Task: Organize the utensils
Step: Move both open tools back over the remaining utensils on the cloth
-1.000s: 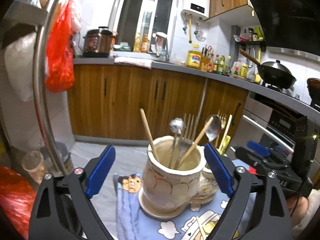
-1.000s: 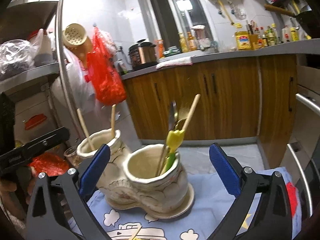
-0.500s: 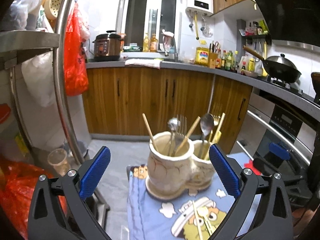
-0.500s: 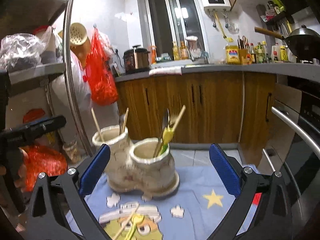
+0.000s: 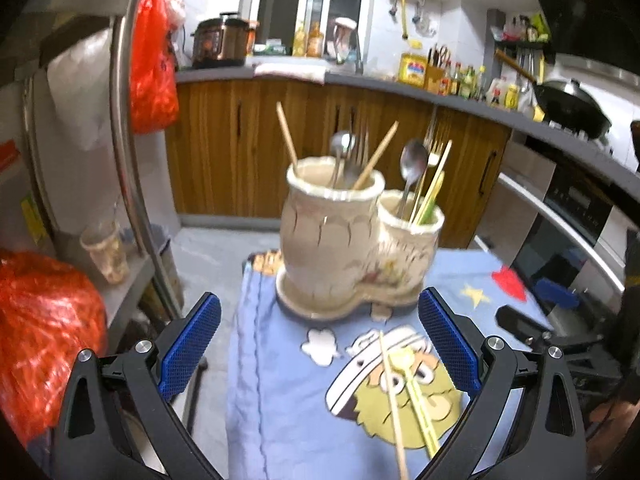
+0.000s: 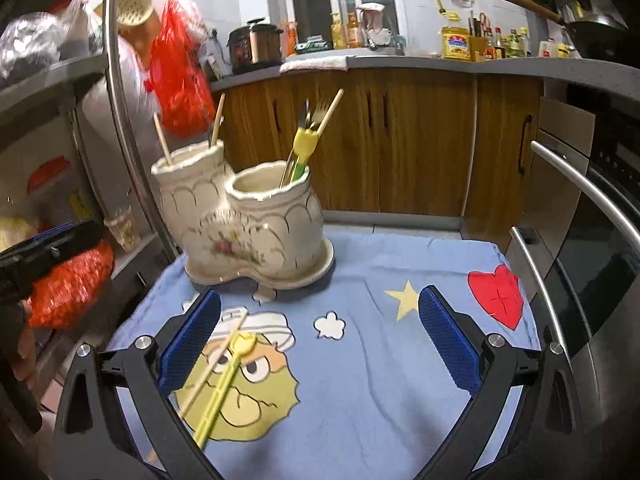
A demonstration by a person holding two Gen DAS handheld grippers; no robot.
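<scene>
Left tongs [image 5: 319,340] wide open, nothing between the blue pads, hovering over a blue cartoon cloth [image 5: 280,400] on the table. Left wrist view: cream ceramic double-pot utensil holder [image 5: 344,248] stands on the far part of the cloth, beyond the tongs. Taller pot on the left holds two wooden chopsticks [image 5: 287,136], a metal spoon [image 5: 341,144] and a fork. Lower pot on the right holds a spoon [image 5: 413,164], a gold fork and a yellow-green stick. On the cloth, near the right pad, lie a loose wooden chopstick [image 5: 392,404] and a yellow-green plastic utensil [image 5: 416,396], side by side, crossing the printed cartoon face. Other tool's black body visible at right edge. Red plastic bags left, wooden cabinets and wok behind.

Right wrist view: right tongs [image 6: 319,338] also fully spread, holding nothing, above the same cloth [image 6: 380,360]. Holder [image 6: 248,232] sits at the far left of the cloth, lower pot nearer, with yellow-green utensil [image 6: 302,148], fork and chopstick in it; taller pot behind with two chopsticks. Loose chopstick [image 6: 218,364] and yellow-green utensil [image 6: 224,384] lie just inside the left pad, on the cartoon face, not touched. Red heart and yellow star prints to the right. Oven handle far right. Slight motion blur in both views
</scene>
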